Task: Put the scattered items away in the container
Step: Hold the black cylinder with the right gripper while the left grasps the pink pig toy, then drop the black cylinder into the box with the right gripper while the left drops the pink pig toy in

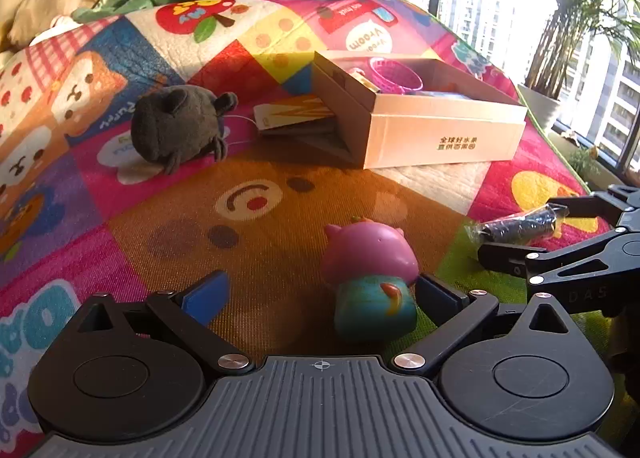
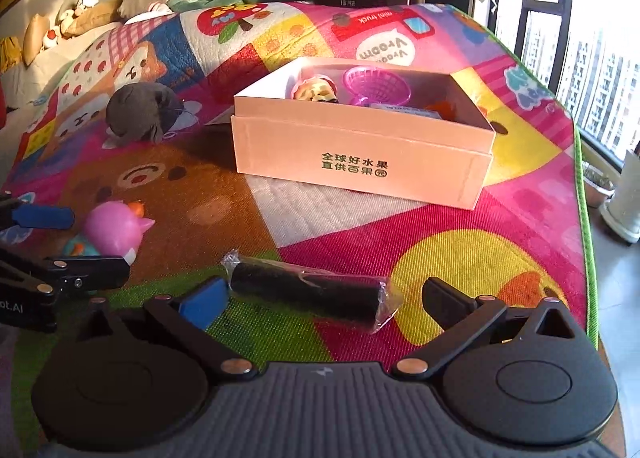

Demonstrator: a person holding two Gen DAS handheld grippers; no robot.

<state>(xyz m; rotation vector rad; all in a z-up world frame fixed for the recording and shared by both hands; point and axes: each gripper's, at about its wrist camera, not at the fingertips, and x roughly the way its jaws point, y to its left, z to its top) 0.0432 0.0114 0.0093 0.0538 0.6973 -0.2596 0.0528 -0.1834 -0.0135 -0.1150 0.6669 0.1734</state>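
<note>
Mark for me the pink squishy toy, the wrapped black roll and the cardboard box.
pink squishy toy (image 1: 370,254): left wrist view, on its pink head.
wrapped black roll (image 2: 308,292): right wrist view, middle of the black cylinder.
cardboard box (image 2: 360,150): right wrist view, front wall above the printed characters.

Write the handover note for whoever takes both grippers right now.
Left gripper: open, pink toy between its fingers, not gripped.
Right gripper: open, wrapped black roll between its fingers, not gripped.
Box: on the mat, already holding a purple basket and a small figure.
Left: pink toy, black roll, grey plush and the tagged cards against the box's side.
</note>
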